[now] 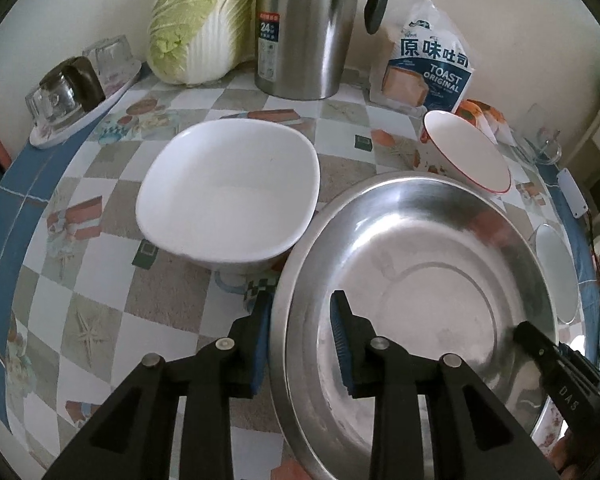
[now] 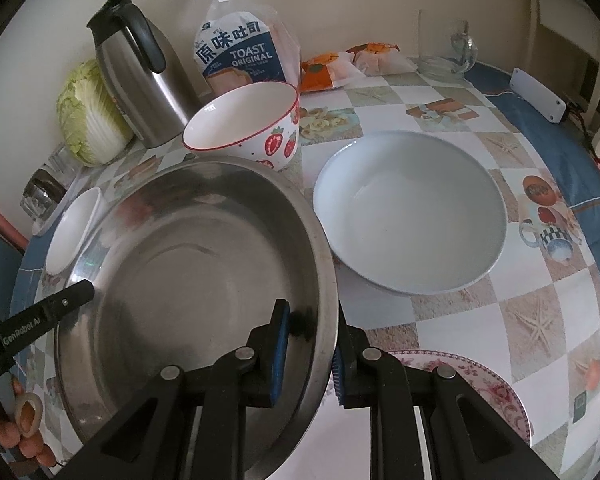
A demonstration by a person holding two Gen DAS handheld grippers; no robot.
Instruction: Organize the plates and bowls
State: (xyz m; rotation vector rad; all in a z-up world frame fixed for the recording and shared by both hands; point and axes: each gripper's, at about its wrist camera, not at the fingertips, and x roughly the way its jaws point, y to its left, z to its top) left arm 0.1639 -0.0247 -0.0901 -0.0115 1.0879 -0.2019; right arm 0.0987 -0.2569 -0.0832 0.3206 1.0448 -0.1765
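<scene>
Large round stainless-steel basin (image 2: 196, 280), near centre of the checked table (image 2: 480, 328), rim straddled by both tools. Left gripper (image 1: 300, 344) and right gripper (image 2: 310, 356) each bracket the rim with a visible gap, neither clamped. Risk: thin, slick rim slipping, striking the white square bowl (image 1: 228, 196) at left.

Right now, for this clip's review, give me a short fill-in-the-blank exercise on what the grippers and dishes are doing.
1. Both grippers straddle the rim of the ____ basin, one finger inside and one outside.
2. The bowl behind the basin is printed with ____.
3. The bread bag reads TOAST ____.
4. Left of the steel jug stands a ____.

Missing words: steel; strawberries; ORIGINAL; cabbage
</scene>
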